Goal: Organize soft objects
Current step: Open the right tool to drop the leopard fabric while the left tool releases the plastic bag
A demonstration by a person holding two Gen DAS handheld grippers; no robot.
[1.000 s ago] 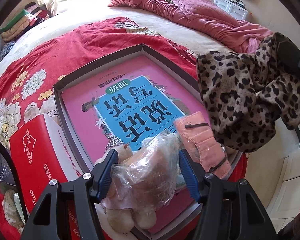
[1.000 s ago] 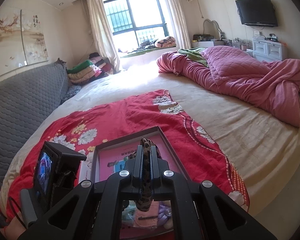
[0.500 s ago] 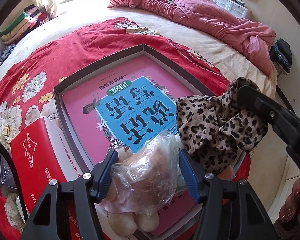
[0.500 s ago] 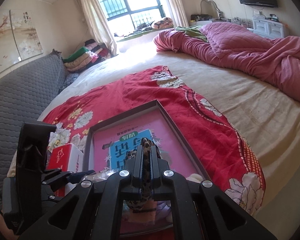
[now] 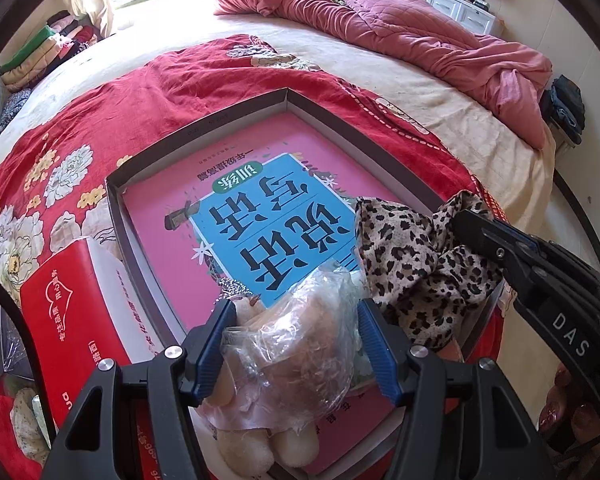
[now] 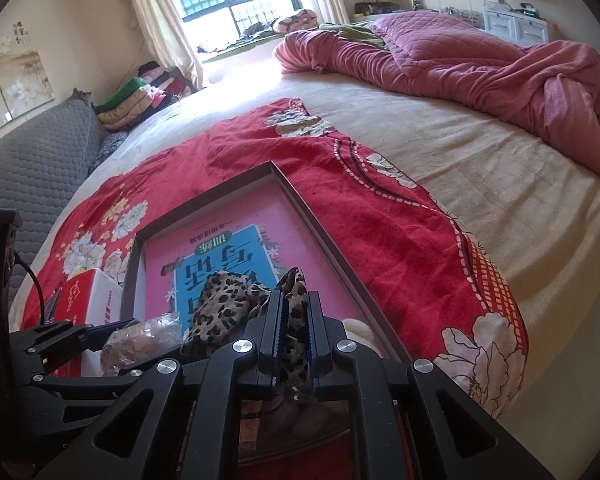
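Left tongs [image 5: 294, 354]: clamped on bagged plush toy [image 5: 288, 356], near tray edge.
Right tongs [image 6: 294, 334]: just easing apart, leopard-print cloth [image 5: 412, 256] between them, draped in tray [image 5: 236, 114].
Left of tray: red box [image 5: 76, 312].

Left tool [image 5: 294, 344] pitched steeply down over the near end of the shallow box [image 5: 204, 124], blue-padded fingers [image 5: 374, 350] pressed against either side of a plastic-wrapped plush bundle [image 5: 288, 356], held just above the box floor. Right tool [image 6: 294, 336] angled down at the box's near right corner, reaching in from the right of the left tool, jaws just been opening, a narrow gap now showing with a leopard-print cloth [image 5: 412, 268] between the pads, fabric draped out onto the box floor. Fingertips with painted nails [image 5: 560, 412] visible beneath the right tool, right of the box.
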